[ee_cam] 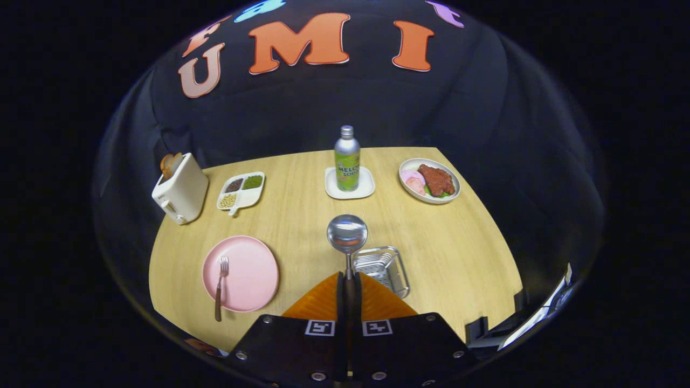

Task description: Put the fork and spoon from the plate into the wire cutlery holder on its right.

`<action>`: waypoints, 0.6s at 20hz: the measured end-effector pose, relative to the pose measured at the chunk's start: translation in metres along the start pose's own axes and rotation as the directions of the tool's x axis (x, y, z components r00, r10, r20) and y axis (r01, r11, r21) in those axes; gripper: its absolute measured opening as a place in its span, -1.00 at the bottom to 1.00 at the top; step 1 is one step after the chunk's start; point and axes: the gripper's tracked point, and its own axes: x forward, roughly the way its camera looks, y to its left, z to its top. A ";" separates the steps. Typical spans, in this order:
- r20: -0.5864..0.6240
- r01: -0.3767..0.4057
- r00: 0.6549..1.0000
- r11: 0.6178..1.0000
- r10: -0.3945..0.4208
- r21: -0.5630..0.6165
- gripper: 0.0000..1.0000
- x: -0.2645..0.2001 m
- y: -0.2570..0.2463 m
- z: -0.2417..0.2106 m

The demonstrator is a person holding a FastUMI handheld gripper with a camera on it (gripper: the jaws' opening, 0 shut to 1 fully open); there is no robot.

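Hand-held gripper (349, 280): fingers closed on the handle of the spoon (347, 235), whose bowl stands up just ahead of them.
Wire cutlery holder (384, 268): on the table (458, 242), just right of the spoon.
Plate (241, 274): left of the fingers; the fork (220, 287) lies on its left part.
Toaster (180, 188): far left, behind the plate.
Divided tray (241, 191): right of the toaster.
Bottle (346, 159): on a coaster (350, 184), beyond the spoon.
Food dish (429, 180): right of the bottle.
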 end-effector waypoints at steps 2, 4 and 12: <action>-0.067 0.008 0.998 0.999 -0.010 -0.036 -0.92 0.005 -0.014 -0.015; -0.102 0.015 0.994 0.995 -0.025 -0.099 -0.92 0.011 -0.024 -0.024; -0.210 -0.012 0.977 0.976 -0.035 -0.220 -0.90 0.037 -0.033 -0.042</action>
